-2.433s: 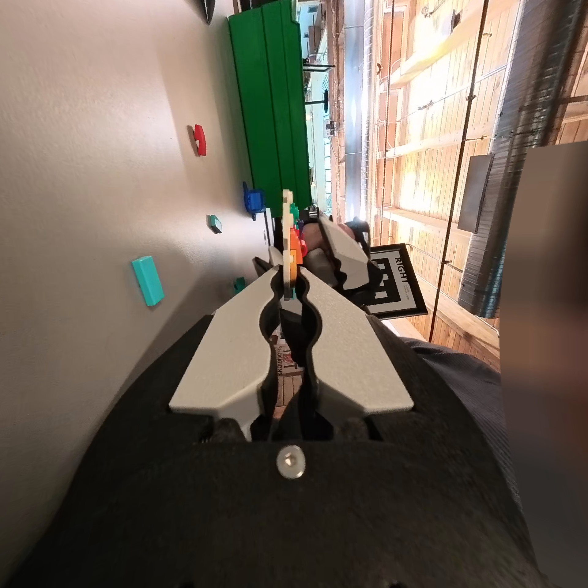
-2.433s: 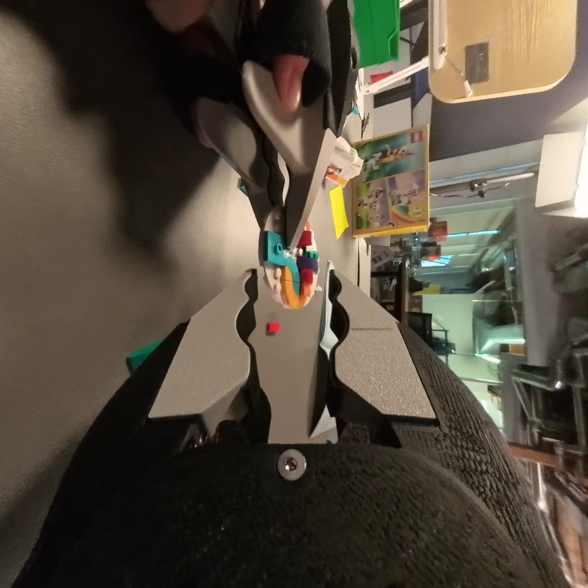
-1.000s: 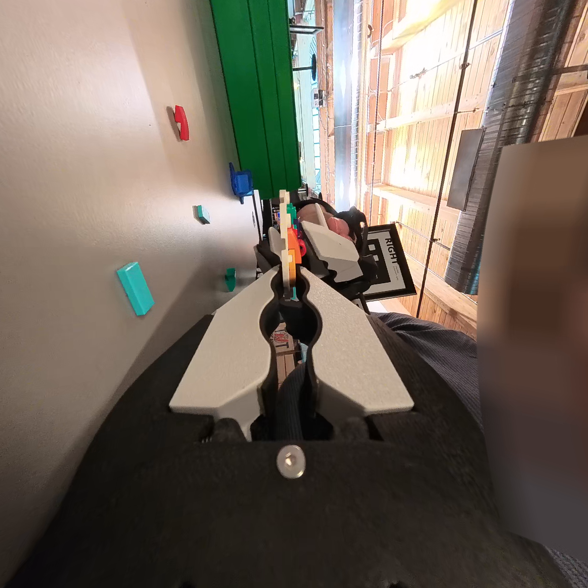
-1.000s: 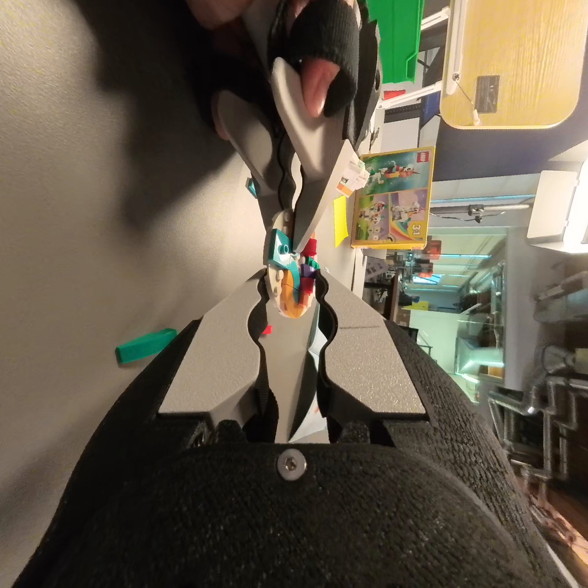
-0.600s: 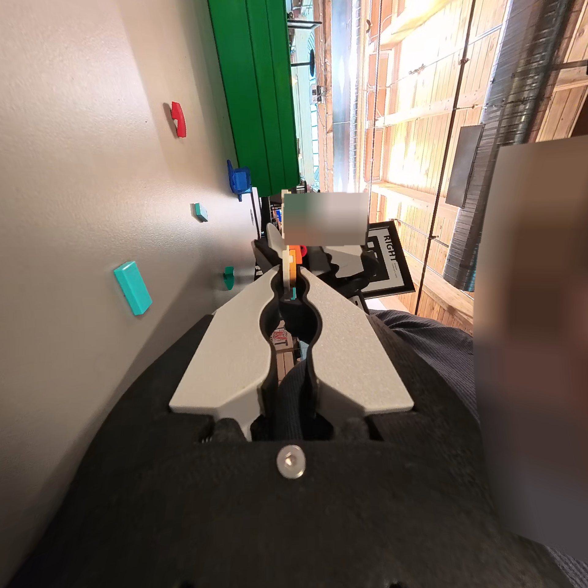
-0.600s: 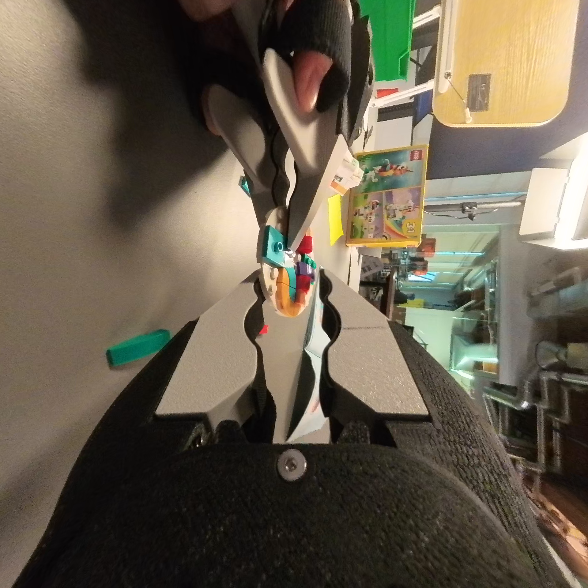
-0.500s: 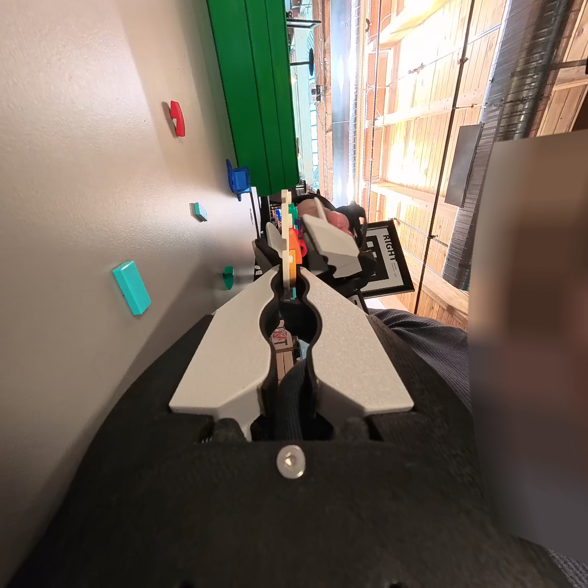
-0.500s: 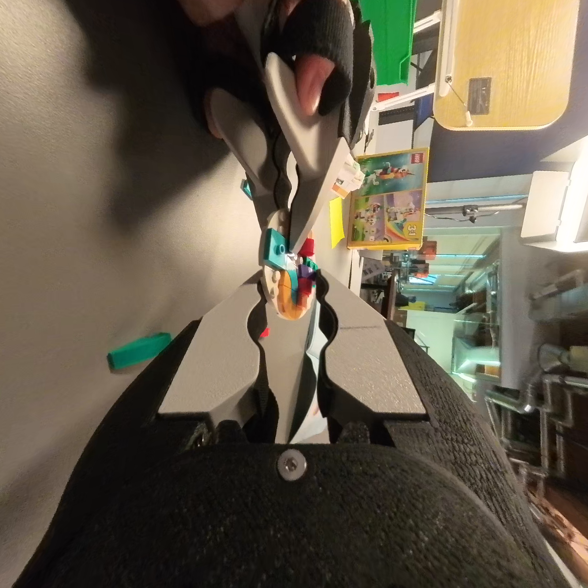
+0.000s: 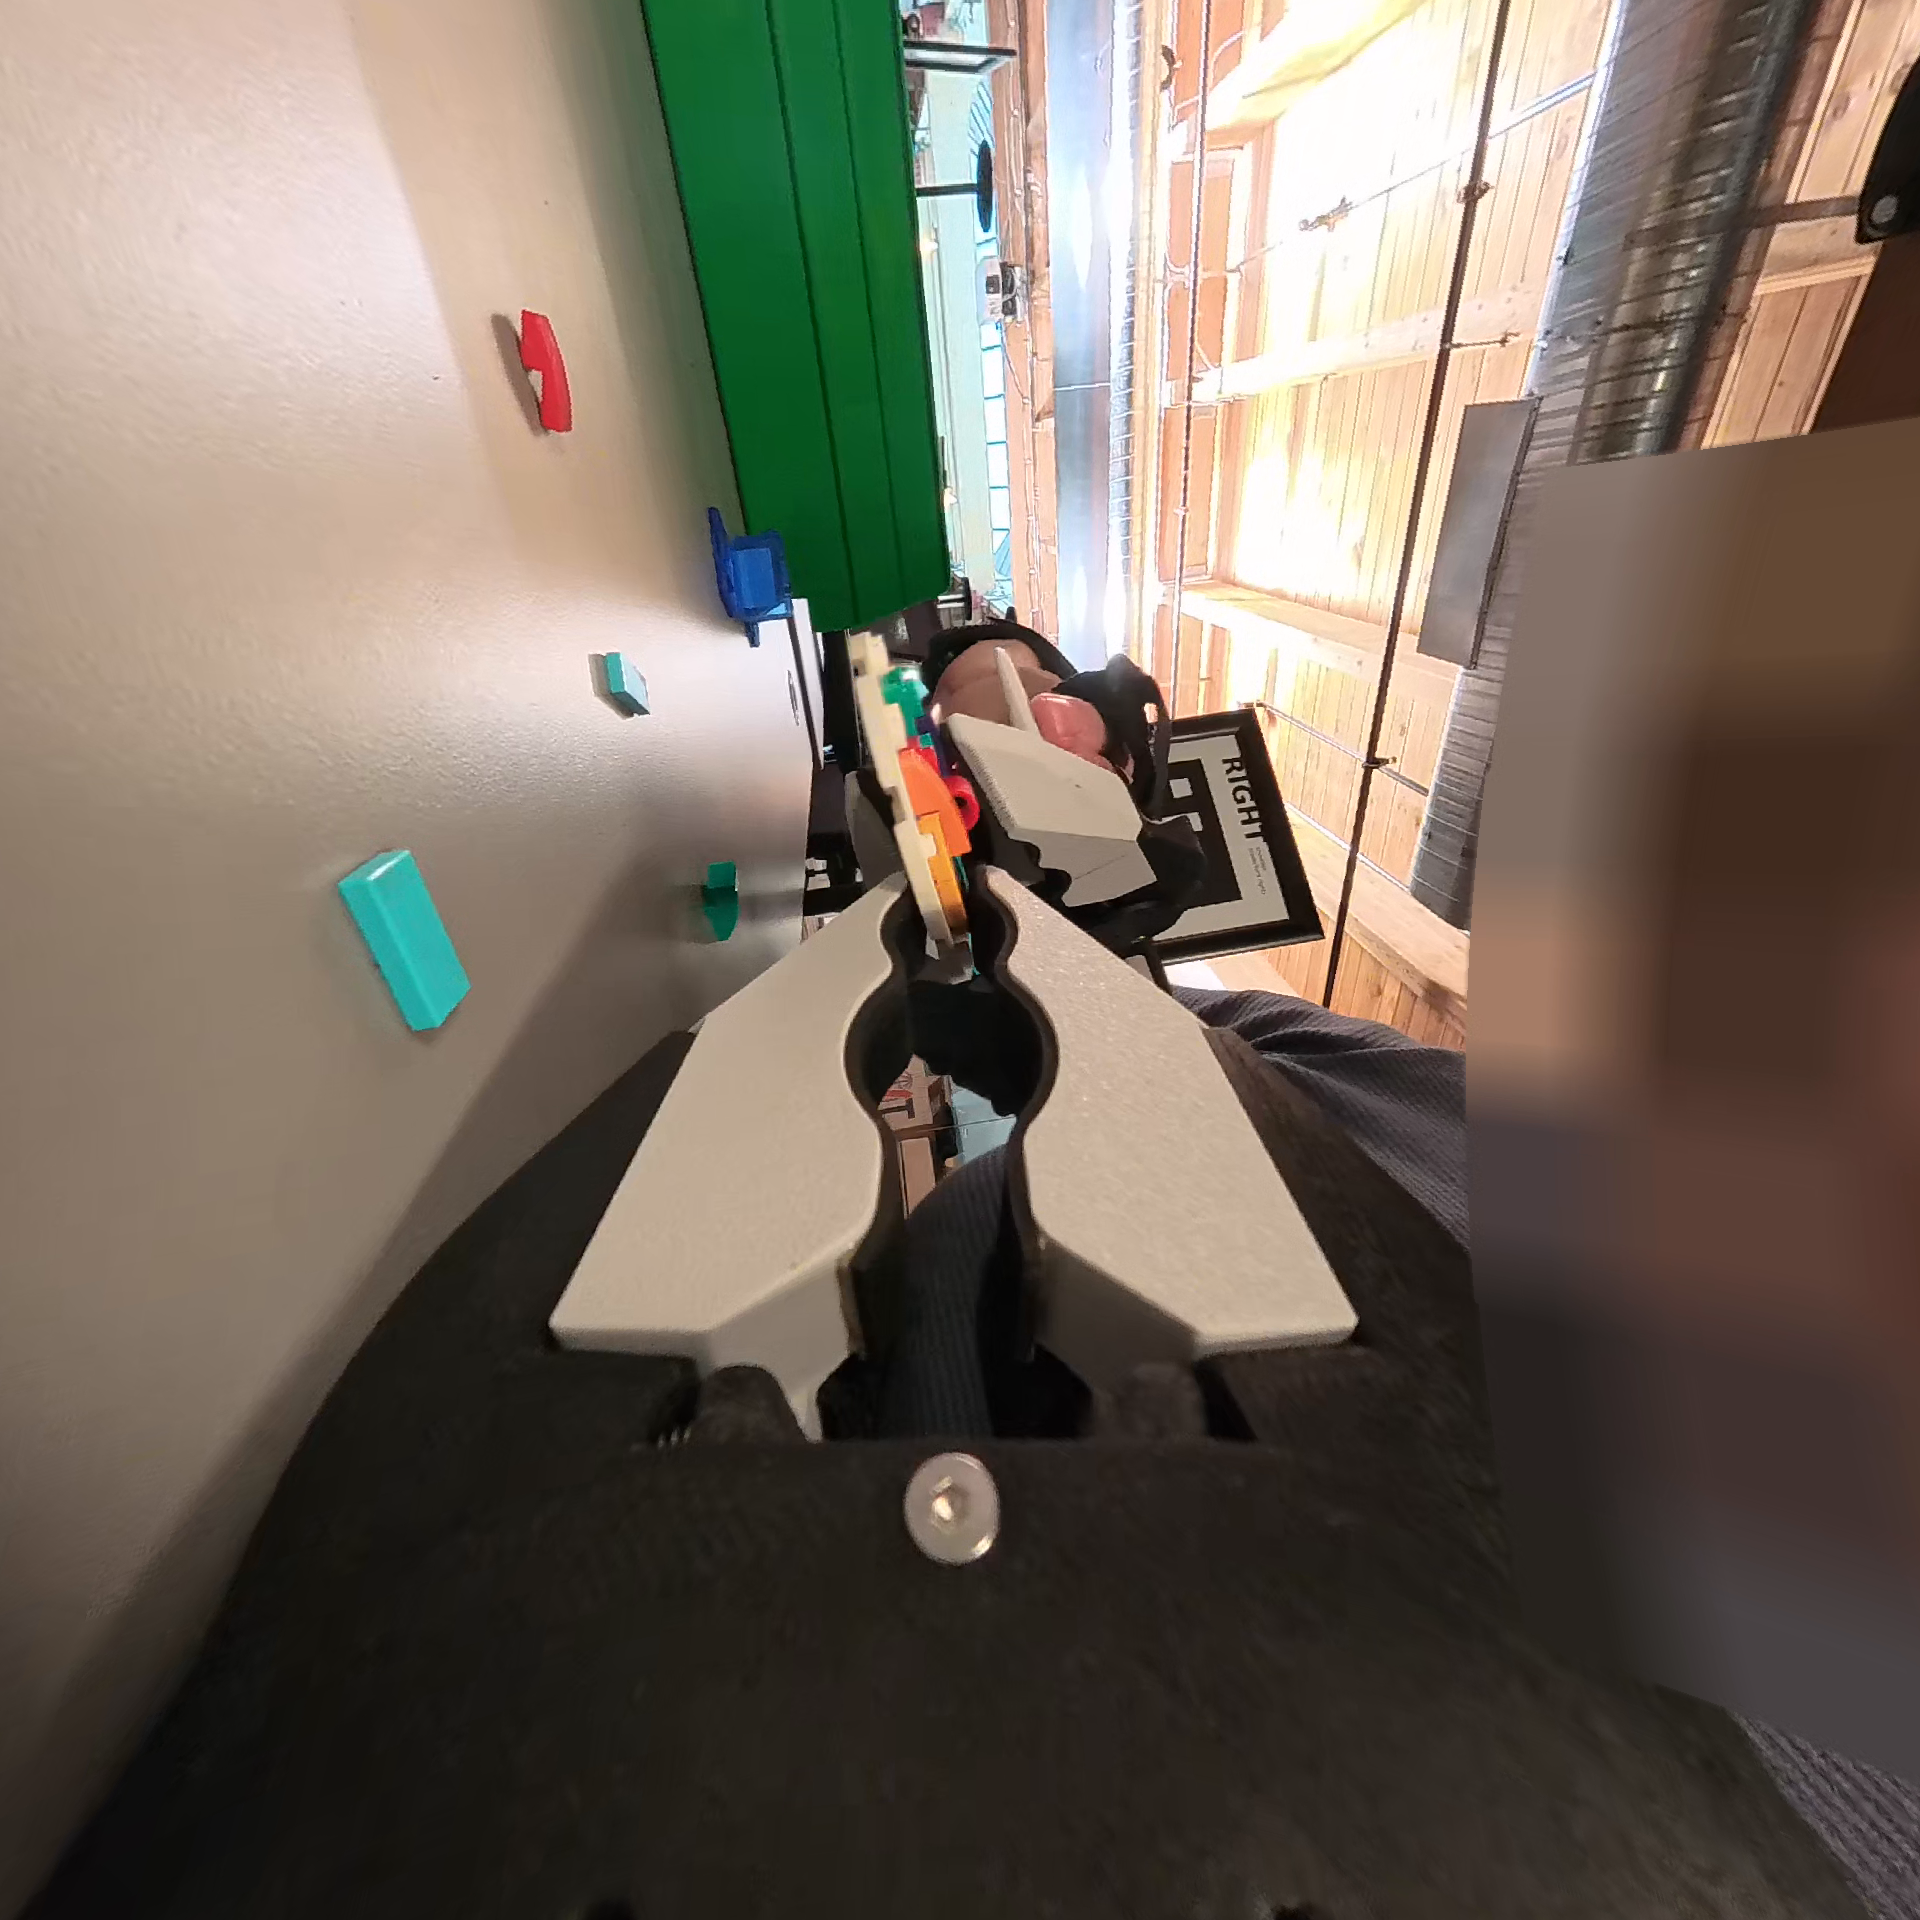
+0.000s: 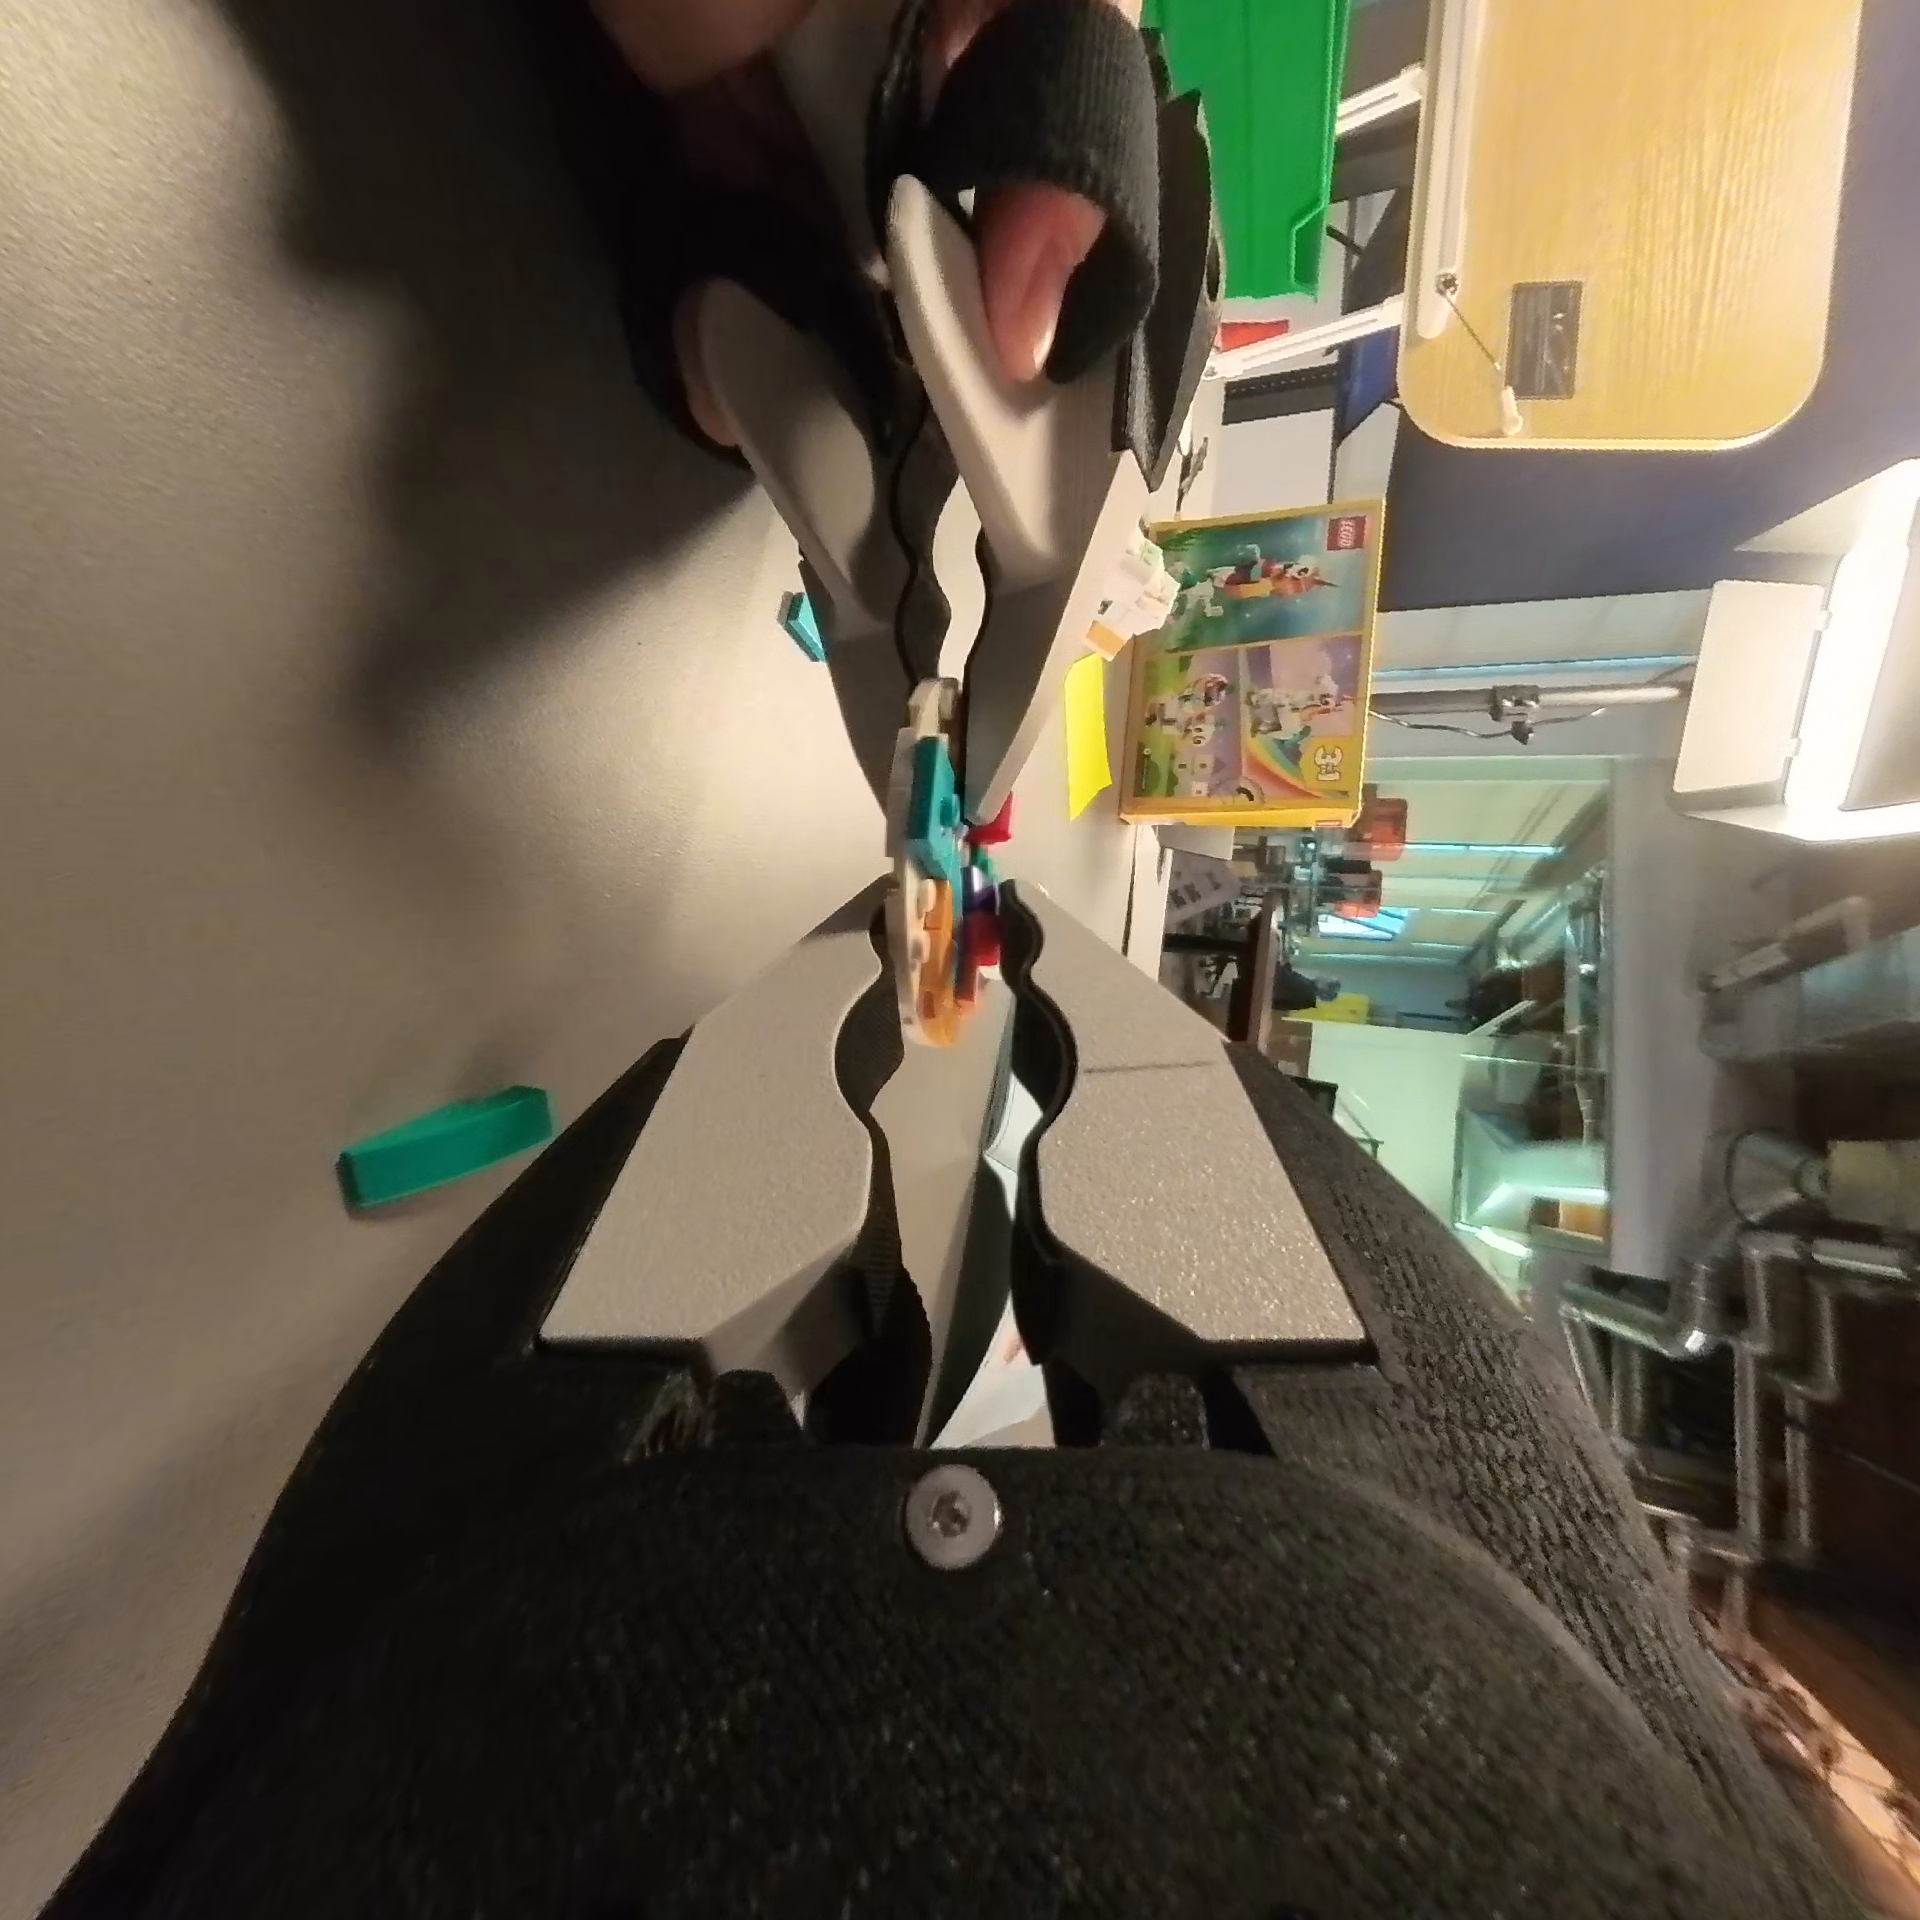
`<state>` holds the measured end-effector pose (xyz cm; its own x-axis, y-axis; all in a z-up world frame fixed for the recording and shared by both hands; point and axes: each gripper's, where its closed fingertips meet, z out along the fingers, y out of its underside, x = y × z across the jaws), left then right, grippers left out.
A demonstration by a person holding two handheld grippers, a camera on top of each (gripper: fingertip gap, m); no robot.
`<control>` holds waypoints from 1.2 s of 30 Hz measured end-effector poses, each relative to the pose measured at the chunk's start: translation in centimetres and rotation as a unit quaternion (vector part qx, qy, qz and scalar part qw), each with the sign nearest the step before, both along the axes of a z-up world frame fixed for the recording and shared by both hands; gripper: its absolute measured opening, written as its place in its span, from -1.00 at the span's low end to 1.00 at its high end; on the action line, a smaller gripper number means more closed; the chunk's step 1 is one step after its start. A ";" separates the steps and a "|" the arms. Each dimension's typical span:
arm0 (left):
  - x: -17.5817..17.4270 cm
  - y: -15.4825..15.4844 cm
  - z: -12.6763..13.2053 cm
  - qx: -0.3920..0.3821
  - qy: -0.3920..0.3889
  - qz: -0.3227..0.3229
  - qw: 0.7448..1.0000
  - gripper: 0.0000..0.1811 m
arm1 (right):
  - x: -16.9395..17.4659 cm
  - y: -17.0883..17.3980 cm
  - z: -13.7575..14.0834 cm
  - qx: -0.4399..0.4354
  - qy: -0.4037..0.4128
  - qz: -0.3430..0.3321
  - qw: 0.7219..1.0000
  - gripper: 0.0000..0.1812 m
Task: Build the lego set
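A small lego build [image 10: 930, 940], a white plate with teal, orange, purple and red bricks, is held in the air between both grippers. My right gripper [image 10: 948, 899] is shut on its lower end. My left gripper [image 10: 951, 748] comes in from above, held by a gloved hand, and grips the upper end. In the left wrist view my left gripper [image 9: 948, 906] is shut on the near end of the build [image 9: 914, 795], which leans to the left. One of the right gripper's fingers [image 9: 1049, 805] presses on the brick side; the other is mostly hidden behind the plate.
Loose pieces lie on the grey table: a turquoise tile [image 9: 403, 954], a red curved piece [image 9: 545, 369], a blue piece [image 9: 750, 575], small teal pieces [image 9: 623, 683], a teal slope [image 10: 447, 1143]. A green bin [image 9: 810, 312] and a lego box [image 10: 1247, 665] stand at the table's edges.
My right gripper has closed from wide open onto the build. The build now leans to the left in the left gripper. Both grippers have shifted slightly.
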<state>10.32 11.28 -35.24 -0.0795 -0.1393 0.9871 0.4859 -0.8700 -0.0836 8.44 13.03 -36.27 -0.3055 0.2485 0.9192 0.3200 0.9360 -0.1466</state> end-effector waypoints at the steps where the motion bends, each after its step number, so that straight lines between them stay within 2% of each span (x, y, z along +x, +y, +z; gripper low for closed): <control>1: 0.0 0.0 0.0 0.000 0.000 0.000 1.000 -0.93 | 0.0 0.0 0.0 -0.001 0.000 0.000 1.000 -0.86; 9: 0.0 0.0 0.0 0.002 0.001 0.000 1.000 -0.91 | 0.0 -0.1 -0.1 -0.002 -0.004 -0.003 1.000 -0.88; 16: -0.1 0.0 0.5 0.014 -0.012 0.005 1.000 -0.91 | -0.2 -0.2 0.7 0.012 0.024 0.000 1.000 -0.88; 21: 0.1 -0.3 1.1 0.033 -0.023 -0.005 0.999 -0.78 | -0.6 -0.8 1.5 0.024 0.042 0.013 0.999 -0.87; 26: 0.1 -0.4 1.1 0.034 -0.026 -0.008 0.999 -0.93 | -0.5 -0.7 1.4 0.028 0.035 0.015 0.999 -0.85; 36: 0.2 -0.4 1.1 0.037 -0.020 -0.009 0.999 -0.95 | -0.6 -0.6 1.5 0.040 0.025 0.016 0.999 -0.74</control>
<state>10.49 10.83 -34.18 -0.1212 -0.2109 0.9700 0.4748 -0.8704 -0.1299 7.85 12.42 -34.75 -0.2650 0.1651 0.9500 0.2834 0.9551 -0.0869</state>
